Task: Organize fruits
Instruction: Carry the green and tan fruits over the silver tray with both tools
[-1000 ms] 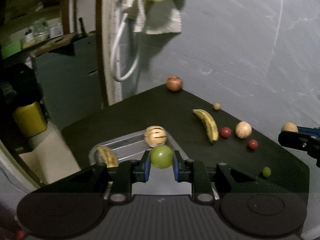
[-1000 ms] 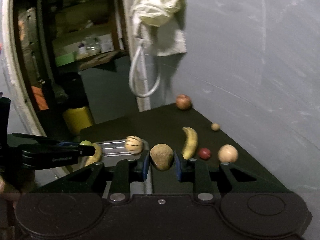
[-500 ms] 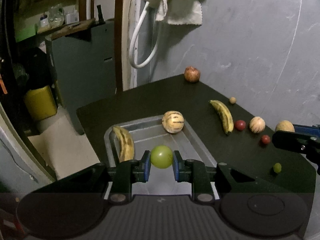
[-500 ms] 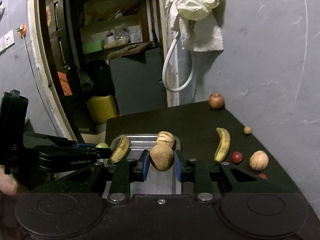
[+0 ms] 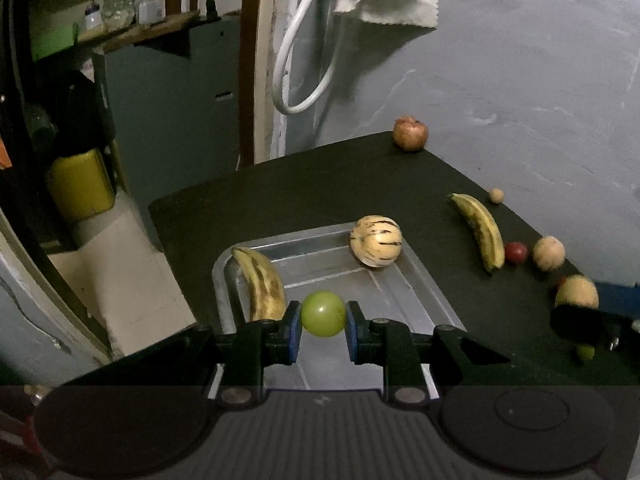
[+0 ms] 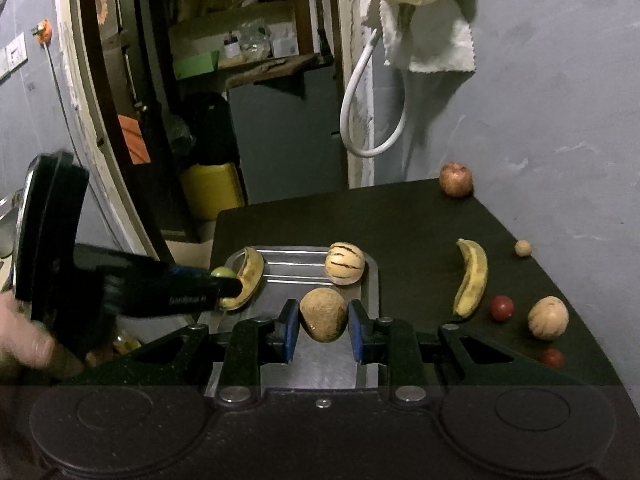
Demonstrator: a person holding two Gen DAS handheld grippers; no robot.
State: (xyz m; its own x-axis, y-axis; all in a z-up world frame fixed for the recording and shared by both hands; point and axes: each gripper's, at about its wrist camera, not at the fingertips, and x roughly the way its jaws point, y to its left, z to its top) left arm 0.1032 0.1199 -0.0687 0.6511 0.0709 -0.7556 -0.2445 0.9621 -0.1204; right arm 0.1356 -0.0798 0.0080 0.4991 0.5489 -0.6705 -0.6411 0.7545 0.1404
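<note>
My left gripper (image 5: 323,320) is shut on a green round fruit (image 5: 323,313) and holds it above the metal tray (image 5: 424,280). The tray holds a spotted banana (image 5: 262,284) and a striped pale melon (image 5: 376,246). My right gripper (image 6: 324,322) is shut on a brown round fruit (image 6: 323,314) above the tray's near right part (image 6: 370,280). The left gripper shows in the right wrist view (image 6: 222,276) over the tray's left end; the right gripper's tip (image 5: 576,322) shows in the left wrist view.
On the black table (image 5: 304,192) right of the tray lie a second banana (image 5: 482,232), a red apple (image 5: 410,133), two small red fruits (image 6: 502,307), a tan round fruit (image 6: 548,317), a small tan ball (image 6: 523,247) and a small green fruit (image 5: 585,352). A grey wall stands behind.
Both grippers have risen and drawn back, so more of the tray and table show. Each still holds its fruit; the right gripper has moved leftward over the tray.
</note>
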